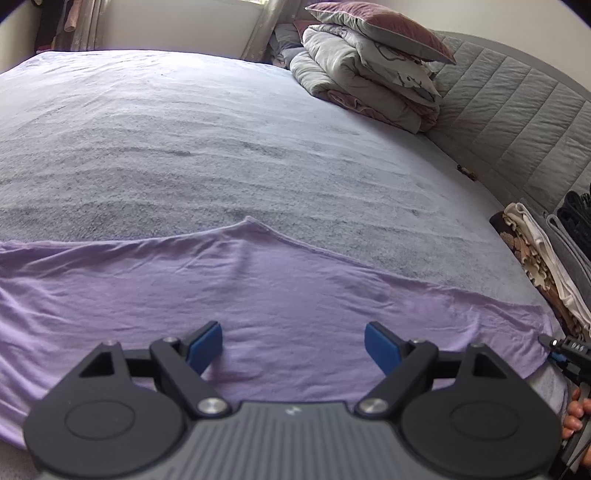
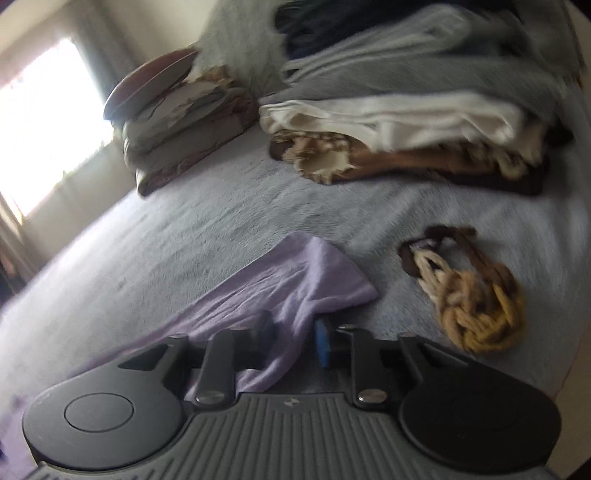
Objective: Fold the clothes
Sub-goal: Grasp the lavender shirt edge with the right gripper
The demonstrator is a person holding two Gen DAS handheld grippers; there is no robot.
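Pinching the lilac cloth at one corner

Right gripper (image 2: 295, 341) sits low on the bed (image 2: 192, 236), jaws drawn narrow with a fold of the lilac cloth (image 2: 295, 280) bunched between the blue pads (image 2: 322, 341); left pad mostly buried in fabric; frame blurred, so exact contact is hard to read, but the cloth looks gripped; corner of the cloth flares out just past the fingertips.

Left gripper (image 1: 293, 347) hangs over the same cloth (image 1: 258, 288), jaws wide, blue pads (image 1: 205, 345) well apart, nothing between them but flat fabric below; cloth lies spread across the near side of the bed (image 1: 184, 129), wrinkled, its far edge rising to a small peak.

Right gripper's tip (image 1: 565, 349) shows at the cloth's right edge in the left view, fingers of a hand (image 1: 574, 411) beneath it.

Yarn bundle (image 2: 476, 295), brown and yellow, lies right of the pinched corner, apart from it; clothes stack (image 2: 413, 122) beyond; bedding pile (image 1: 369, 77) with pillow (image 1: 384, 26) at the far corner by the headboard (image 1: 517, 110).
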